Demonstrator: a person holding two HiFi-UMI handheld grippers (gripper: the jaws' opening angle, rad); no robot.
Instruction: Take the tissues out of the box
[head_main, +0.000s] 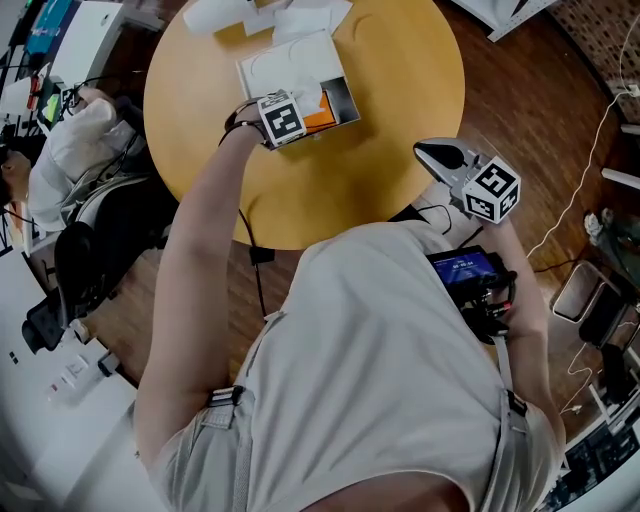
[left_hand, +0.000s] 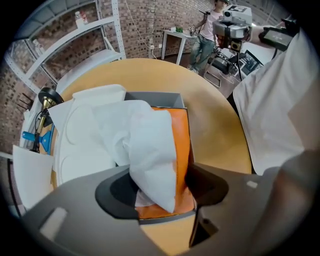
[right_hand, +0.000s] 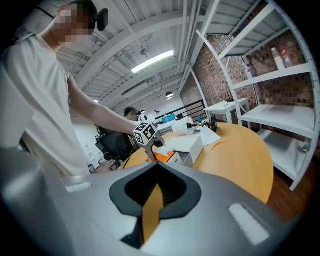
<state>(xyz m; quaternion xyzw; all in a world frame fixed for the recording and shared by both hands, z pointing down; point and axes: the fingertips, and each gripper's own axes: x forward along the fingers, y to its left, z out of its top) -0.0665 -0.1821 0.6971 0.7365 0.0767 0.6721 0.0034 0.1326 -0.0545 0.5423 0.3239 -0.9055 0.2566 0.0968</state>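
An open grey box (head_main: 347, 97) with a white lid (head_main: 285, 62) lies on the round yellow table (head_main: 400, 80). Inside it is an orange pack (left_hand: 181, 142), and a white tissue (left_hand: 147, 150) rises out of it. My left gripper (left_hand: 160, 187) reaches into the box, its jaws standing wide apart on either side of the tissue and the pack's end. From the head view, the left gripper (head_main: 290, 108) hangs over the box's near edge. My right gripper (head_main: 437, 153) is held off the table's near right edge, shut and empty. The right gripper (right_hand: 155, 192) points towards the box (right_hand: 172, 159).
A paper roll (head_main: 215, 15) and loose white sheets (head_main: 300, 15) lie at the table's far edge. An office chair (head_main: 90, 250) and a seated person are at the left. White shelves (right_hand: 280, 115) stand along the brick wall. Cables run over the wooden floor (head_main: 560, 120).
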